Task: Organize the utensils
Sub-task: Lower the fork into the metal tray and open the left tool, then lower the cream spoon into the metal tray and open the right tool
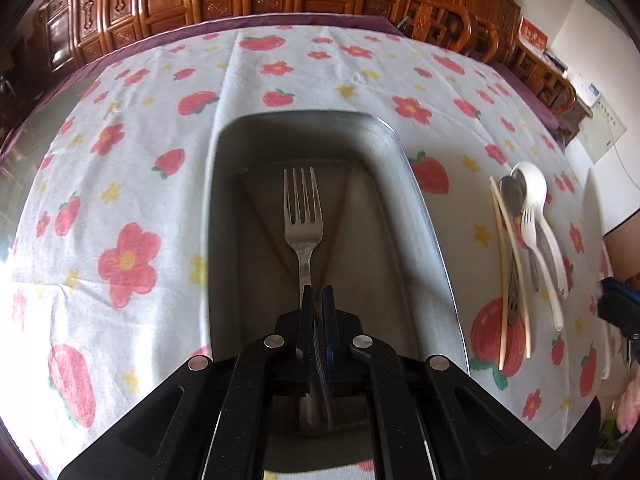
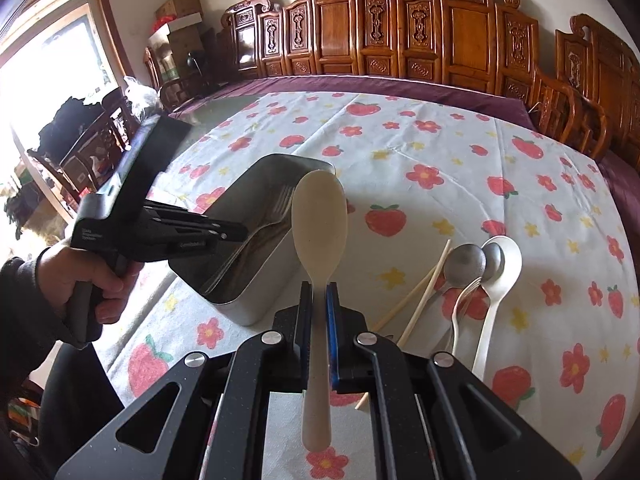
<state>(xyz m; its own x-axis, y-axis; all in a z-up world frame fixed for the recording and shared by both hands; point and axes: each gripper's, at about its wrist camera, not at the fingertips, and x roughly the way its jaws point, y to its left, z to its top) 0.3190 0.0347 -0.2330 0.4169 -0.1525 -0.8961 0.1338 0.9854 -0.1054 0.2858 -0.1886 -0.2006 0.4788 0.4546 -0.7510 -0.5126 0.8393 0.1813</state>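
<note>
Shiny metal makes the tin box (image 1: 424,216) in the middle of the left wrist view — it sits on the counter (image 1: 132,184) with the flower cloth. The left tongs (image 1: 318,300) are clenched on a metal fork (image 1: 302,216), and its prongs point down into the box. In the right wrist view the right tongs (image 2: 319,296) are clenched on a cream spoon (image 2: 318,216), held up beside the box. At the right of that view, chopsticks (image 2: 420,300), more spoons (image 2: 466,260) and a white fork (image 2: 460,308) lie on the cloth.
</note>
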